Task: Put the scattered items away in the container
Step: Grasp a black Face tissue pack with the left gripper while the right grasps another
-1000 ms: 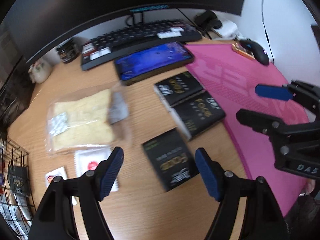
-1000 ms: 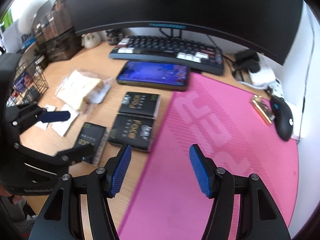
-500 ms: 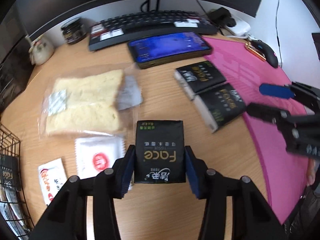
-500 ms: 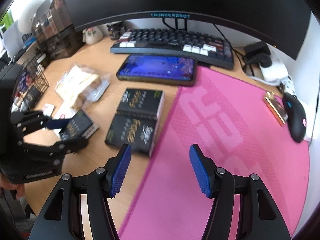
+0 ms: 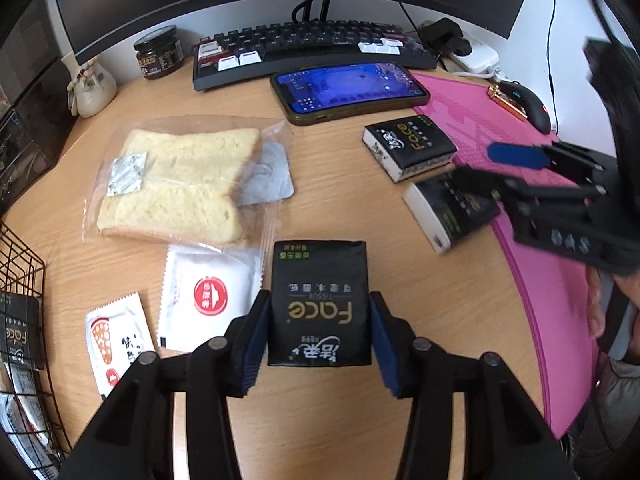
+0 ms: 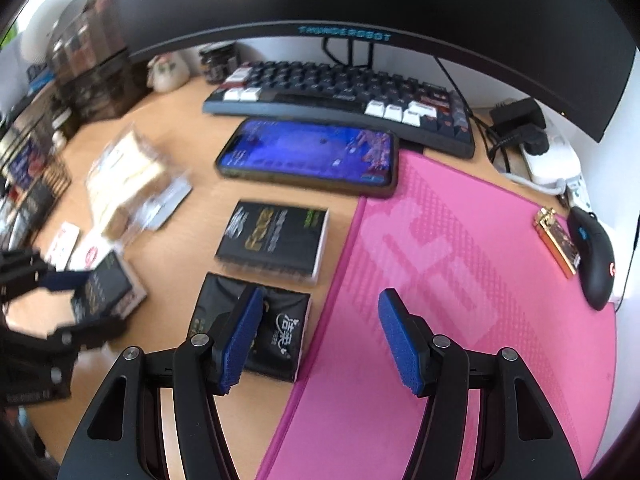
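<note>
So left gripper (image 5: 320,334) pinched tissue pack (image 5: 320,304) by side edges, held off desk — ready for wire basket (image 5: 24,280) at far left. Right gripper (image 6: 316,336) spread, empty, over second pack (image 6: 276,332) — likely next pick.

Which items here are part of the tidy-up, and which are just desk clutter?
Job: tissue pack in left gripper; two tissue packs; bread bag; sachets; wire basket; right gripper.

Clutter: phone, keyboard, mouse, jar, pink mat.
</note>
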Available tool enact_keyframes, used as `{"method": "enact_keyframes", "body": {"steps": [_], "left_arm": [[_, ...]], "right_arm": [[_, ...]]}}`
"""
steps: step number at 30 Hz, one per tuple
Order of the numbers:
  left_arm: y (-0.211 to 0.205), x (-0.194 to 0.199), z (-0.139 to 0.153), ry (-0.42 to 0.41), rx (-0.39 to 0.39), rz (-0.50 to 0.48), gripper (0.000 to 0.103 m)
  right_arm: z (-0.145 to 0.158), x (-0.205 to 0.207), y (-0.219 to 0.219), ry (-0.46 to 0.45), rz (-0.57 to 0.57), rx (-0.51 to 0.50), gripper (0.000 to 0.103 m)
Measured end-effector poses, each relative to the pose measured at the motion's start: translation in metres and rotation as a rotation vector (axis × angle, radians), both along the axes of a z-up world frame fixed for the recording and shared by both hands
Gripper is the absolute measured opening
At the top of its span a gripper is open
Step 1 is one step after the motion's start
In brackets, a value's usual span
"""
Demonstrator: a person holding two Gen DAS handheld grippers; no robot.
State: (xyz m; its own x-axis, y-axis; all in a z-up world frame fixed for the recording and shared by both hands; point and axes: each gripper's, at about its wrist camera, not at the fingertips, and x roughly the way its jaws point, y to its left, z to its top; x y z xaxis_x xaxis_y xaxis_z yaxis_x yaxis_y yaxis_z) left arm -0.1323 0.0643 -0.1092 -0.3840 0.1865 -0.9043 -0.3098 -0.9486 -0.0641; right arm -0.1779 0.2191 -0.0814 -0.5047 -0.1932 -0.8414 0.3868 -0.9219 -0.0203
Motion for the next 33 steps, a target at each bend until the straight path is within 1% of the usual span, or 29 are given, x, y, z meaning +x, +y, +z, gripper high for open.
{"method": "enact_keyframes", "body": {"steps": [7, 9, 11, 14, 17, 22, 23, 25, 27, 30, 33], "left_arm": [[-0.008, 0.014, -0.002, 0.002, -0.009, 0.018, 0.053], [-0.009, 0.017, -0.002, 0.006, -0.024, 0.017, 0.053], [-0.012, 0.017, -0.002, 0.001, -0.031, 0.021, 0.053], [-0.013, 0.017, -0.002, -0.006, -0.037, 0.022, 0.053], [-0.01, 0.01, -0.002, 0.002, -0.035, 0.021, 0.053], [0.003, -0.007, -0.003, 0.014, -0.024, 0.011, 0.053], [0.006, -0.012, -0.003, 0.014, -0.023, 0.009, 0.053], [0.011, -0.019, -0.003, 0.014, -0.014, 0.0, 0.053], [0.018, -0.028, -0.002, 0.023, -0.023, -0.004, 0.053], [0.031, -0.039, -0.003, 0.025, -0.029, -0.04, 0.053], [0.041, -0.037, -0.004, 0.026, -0.041, -0.083, 0.053]], "right_arm": [[0.001, 0.047, -0.001, -0.087, 0.064, -0.01, 0.06], [0.004, 0.057, -0.001, -0.077, 0.065, 0.002, 0.06], [0.012, 0.07, 0.001, -0.042, 0.057, 0.022, 0.06], [0.014, 0.087, -0.002, -0.066, 0.097, 0.065, 0.06], [0.007, 0.099, -0.004, -0.083, 0.113, 0.103, 0.06], [-0.011, 0.097, 0.004, -0.117, 0.081, 0.102, 0.06], [-0.011, 0.096, 0.005, -0.1, 0.073, 0.106, 0.06], [-0.011, 0.091, 0.008, -0.099, 0.055, 0.104, 0.06], [-0.01, 0.085, 0.013, -0.093, 0.041, 0.098, 0.06], [-0.01, 0.079, 0.017, -0.09, 0.032, 0.083, 0.06], [-0.009, 0.071, 0.022, -0.088, 0.016, 0.064, 0.06]]}}
